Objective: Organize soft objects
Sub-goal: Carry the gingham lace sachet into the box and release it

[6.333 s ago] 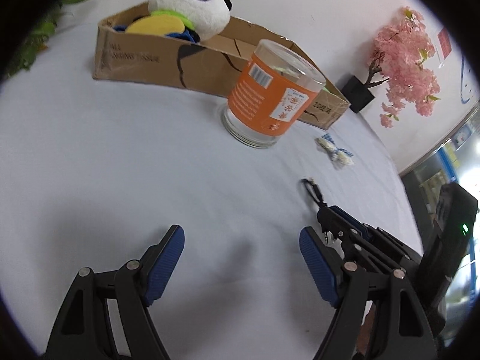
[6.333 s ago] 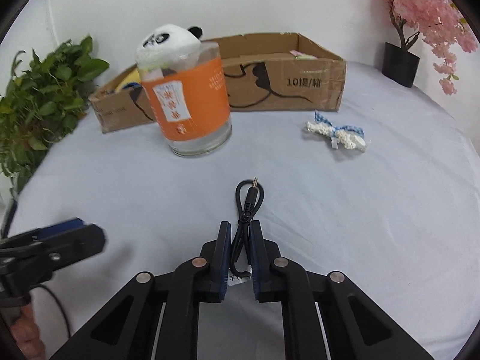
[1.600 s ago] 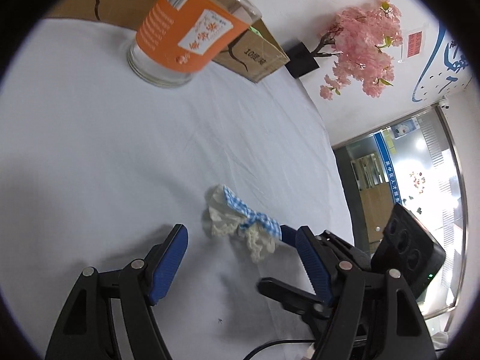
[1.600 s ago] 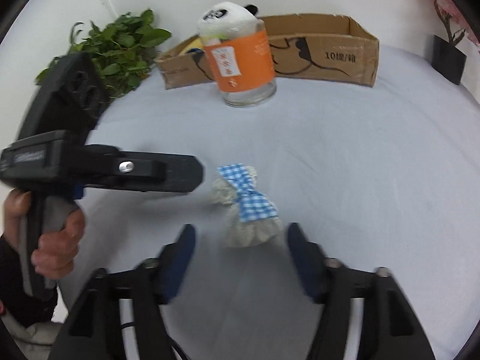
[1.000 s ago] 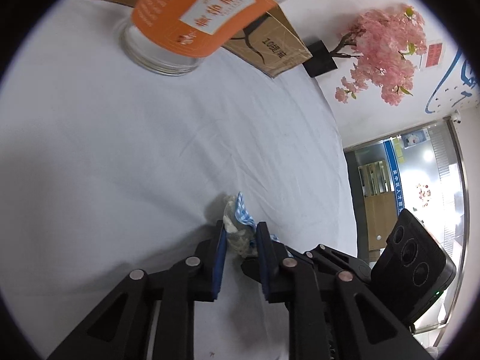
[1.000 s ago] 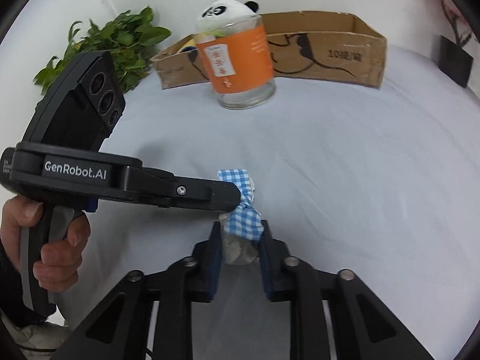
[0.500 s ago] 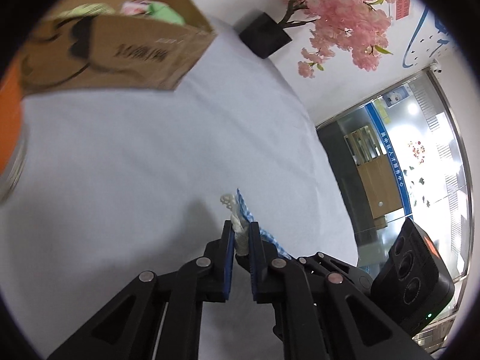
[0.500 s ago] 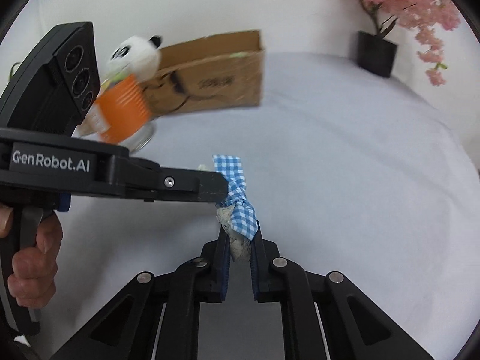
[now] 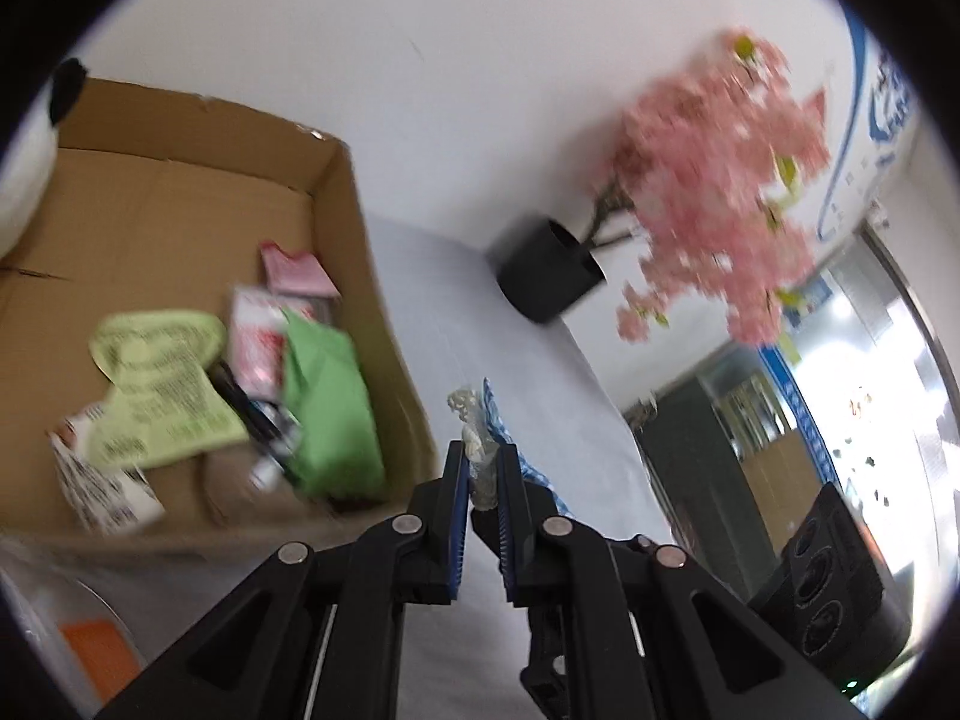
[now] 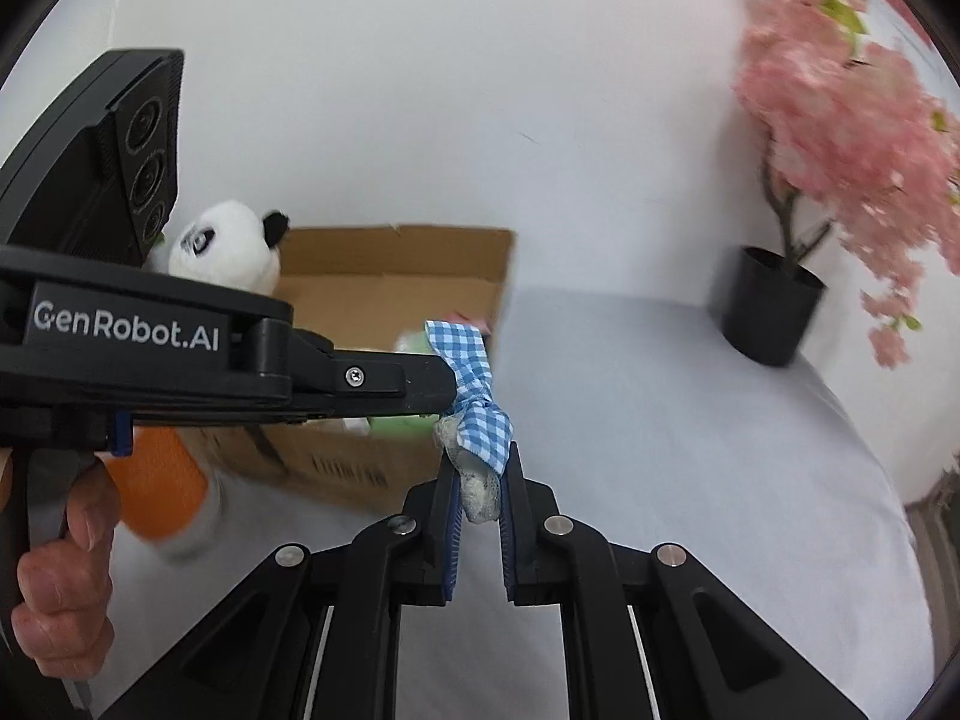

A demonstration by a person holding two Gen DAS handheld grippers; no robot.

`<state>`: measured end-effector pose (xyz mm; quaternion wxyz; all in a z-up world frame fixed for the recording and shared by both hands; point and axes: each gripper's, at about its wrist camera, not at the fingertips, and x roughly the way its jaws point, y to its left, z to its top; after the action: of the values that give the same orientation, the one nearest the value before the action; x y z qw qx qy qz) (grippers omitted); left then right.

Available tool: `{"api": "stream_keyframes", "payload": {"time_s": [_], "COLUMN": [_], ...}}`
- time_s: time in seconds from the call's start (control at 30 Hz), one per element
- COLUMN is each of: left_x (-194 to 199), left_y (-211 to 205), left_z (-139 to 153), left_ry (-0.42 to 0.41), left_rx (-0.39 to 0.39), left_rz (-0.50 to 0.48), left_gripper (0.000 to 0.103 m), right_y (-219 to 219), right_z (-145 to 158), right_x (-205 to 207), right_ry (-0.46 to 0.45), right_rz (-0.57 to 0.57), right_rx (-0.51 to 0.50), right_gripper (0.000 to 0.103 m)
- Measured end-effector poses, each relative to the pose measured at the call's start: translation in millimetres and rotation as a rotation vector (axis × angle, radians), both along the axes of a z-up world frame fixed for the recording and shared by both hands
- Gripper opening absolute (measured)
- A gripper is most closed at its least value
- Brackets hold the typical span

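Currently you hold the blue gingham bow [image 10: 477, 420] between both claws at once, lifted clear of the white tablecloth [image 10: 690, 450]. Your right gripper [image 10: 478, 504] is clenched on the bow's lace-trimmed lower end; the checked fabric rises out of the pads and fans upward ahead of the tips. Your left gripper [image 10: 441, 387] reaches in from the left side of the right wrist view, its tip clamped on the bow at the knot, just above the right claw's fingertips. In the left wrist view the left gripper [image 9: 480, 480] shows lace pinched between its blue pads, a strip of gingham trailing off to the right behind the right-hand finger.

Ahead and to the left of both claws sits the open cardboard box [image 9: 336, 240]. Inside it: a green pouch [image 9: 327, 402], a pale green printed packet [image 9: 159, 384], red-and-white sachets [image 9: 258, 336]; detail is blurred. A panda plush [image 10: 231, 252] stands at the box's far left end. The orange-labelled glass jar [image 10: 162, 486] sits left of the right claw, partly hidden behind your left hand [image 10: 66, 588], which wraps the left gripper's handle. Ahead and to the right, a pink blossom tree in a black pot [image 10: 771, 315] stands on the cloth near the wall.
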<state>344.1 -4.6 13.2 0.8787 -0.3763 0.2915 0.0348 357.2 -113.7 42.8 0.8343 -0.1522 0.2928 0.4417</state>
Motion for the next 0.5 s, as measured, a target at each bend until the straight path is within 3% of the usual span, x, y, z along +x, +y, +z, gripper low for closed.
{"api": "stream_keyframes", "payload": {"time_s": [0.27, 0.4, 0.43, 0.47, 0.5], "left_x": [-8, -8, -8, -9, -12], "left_y": [40, 44, 42, 41, 39], "left_z": [5, 5, 7, 9, 12], "left_ry": [0.079, 0.121, 0.135, 0.146, 0.153], "left_rx": [0.047, 0.064, 0.083, 0.097, 0.106], "left_rz": [0.115, 0.134, 0.142, 0.144, 0.146], "left_gripper": [0.008, 0.008, 0.011, 0.022, 0.029], "right_y": [69, 77, 77, 76, 73], "right_z": [-11, -16, -16, -15, -14], "right_x": [32, 30, 28, 24, 20], "right_ry": [0.165, 0.177, 0.174, 0.156, 0.138], "right_rz": [0.144, 0.163, 0.165, 0.164, 0.161], "right_rx": [0.103, 0.102, 0.097, 0.09, 0.091], "right_gripper": [0.01, 0.018, 0.029, 0.047, 0.055]}}
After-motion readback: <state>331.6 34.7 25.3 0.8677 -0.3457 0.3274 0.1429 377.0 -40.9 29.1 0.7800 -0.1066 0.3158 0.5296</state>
